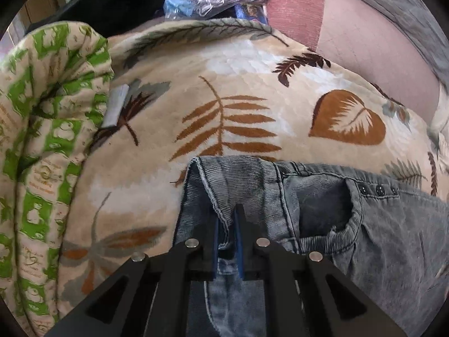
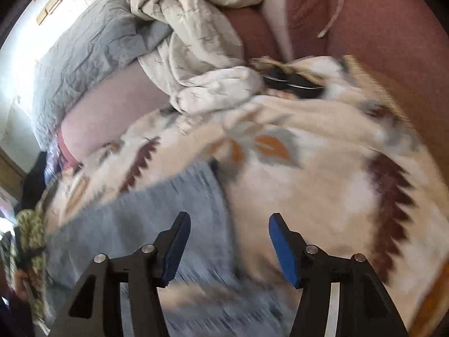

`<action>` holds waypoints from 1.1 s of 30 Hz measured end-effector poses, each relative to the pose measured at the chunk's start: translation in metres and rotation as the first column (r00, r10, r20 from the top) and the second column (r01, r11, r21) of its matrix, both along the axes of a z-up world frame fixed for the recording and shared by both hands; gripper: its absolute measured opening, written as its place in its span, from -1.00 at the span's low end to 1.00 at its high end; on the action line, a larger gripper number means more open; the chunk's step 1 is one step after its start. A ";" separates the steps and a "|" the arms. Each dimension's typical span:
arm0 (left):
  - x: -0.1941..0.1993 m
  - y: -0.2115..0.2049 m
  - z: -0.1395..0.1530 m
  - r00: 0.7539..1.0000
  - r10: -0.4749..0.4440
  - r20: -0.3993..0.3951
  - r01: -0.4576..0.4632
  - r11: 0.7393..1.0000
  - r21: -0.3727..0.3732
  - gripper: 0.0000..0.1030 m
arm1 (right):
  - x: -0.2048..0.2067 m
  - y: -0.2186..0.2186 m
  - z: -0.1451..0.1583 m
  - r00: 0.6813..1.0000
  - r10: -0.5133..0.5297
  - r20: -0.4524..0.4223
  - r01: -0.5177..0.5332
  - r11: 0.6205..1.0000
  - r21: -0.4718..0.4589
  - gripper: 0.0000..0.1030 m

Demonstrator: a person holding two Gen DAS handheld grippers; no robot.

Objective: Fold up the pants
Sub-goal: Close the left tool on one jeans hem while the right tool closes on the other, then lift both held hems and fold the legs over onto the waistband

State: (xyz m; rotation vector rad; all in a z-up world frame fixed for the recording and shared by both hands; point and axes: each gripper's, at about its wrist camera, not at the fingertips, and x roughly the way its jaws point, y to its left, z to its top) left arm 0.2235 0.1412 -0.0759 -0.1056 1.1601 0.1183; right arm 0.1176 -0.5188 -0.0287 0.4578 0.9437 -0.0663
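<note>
Left tongs (image 1: 226, 224) angled steeply down, pressed together, pinching a hemmed edge of the grey pants (image 1: 322, 210). Pants lie on the leaf-print blanket (image 1: 238, 84) over the bed. Right tongs (image 2: 229, 248) tilted down, spread, nothing between them; pants (image 2: 134, 224) below-left, view blurred.

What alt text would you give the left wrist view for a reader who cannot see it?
The left gripper is shut on a folded edge of grey jeans lying on a beige blanket printed with brown leaves. A green-and-cream patterned quilt is bunched along the left, and dark clothing and plastic-wrapped items sit at the far edge.
</note>
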 end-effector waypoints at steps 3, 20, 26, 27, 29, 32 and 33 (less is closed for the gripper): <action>0.004 -0.001 -0.003 1.000 -0.015 -0.001 0.015 1.000 0.001 -0.81 | 0.040 0.012 -0.010 1.000 0.007 -0.026 -0.008 1.000 -0.028 0.21; 0.010 0.002 0.023 0.995 -0.023 0.102 0.029 0.998 -0.059 -0.95 | 0.063 0.041 -0.007 0.998 0.036 0.045 -0.028 0.986 -0.166 -0.59; -0.009 0.013 0.065 0.984 -0.028 0.176 0.051 0.991 -0.127 -0.95 | 0.042 0.036 0.026 0.992 0.002 0.126 0.017 0.989 -0.146 -0.59; -0.013 0.014 0.073 0.982 -0.029 0.188 0.056 0.989 -0.137 -0.94 | 0.036 0.036 0.032 0.990 -0.004 0.139 0.025 0.989 -0.145 -0.59; -0.023 0.016 0.088 0.976 -0.030 0.214 0.067 0.984 -0.166 -0.94 | 0.025 0.035 0.041 0.988 -0.018 0.154 0.039 0.990 -0.138 -0.59; -0.045 0.015 0.107 0.968 -0.043 0.249 0.089 0.980 -0.177 -0.94 | 0.006 0.029 0.052 0.985 -0.032 0.172 0.055 0.990 -0.127 -0.59; -0.055 0.014 0.113 0.964 -0.049 0.262 0.100 0.978 -0.184 -0.94 | -0.004 0.026 0.055 0.983 -0.038 0.177 0.060 0.991 -0.118 -0.59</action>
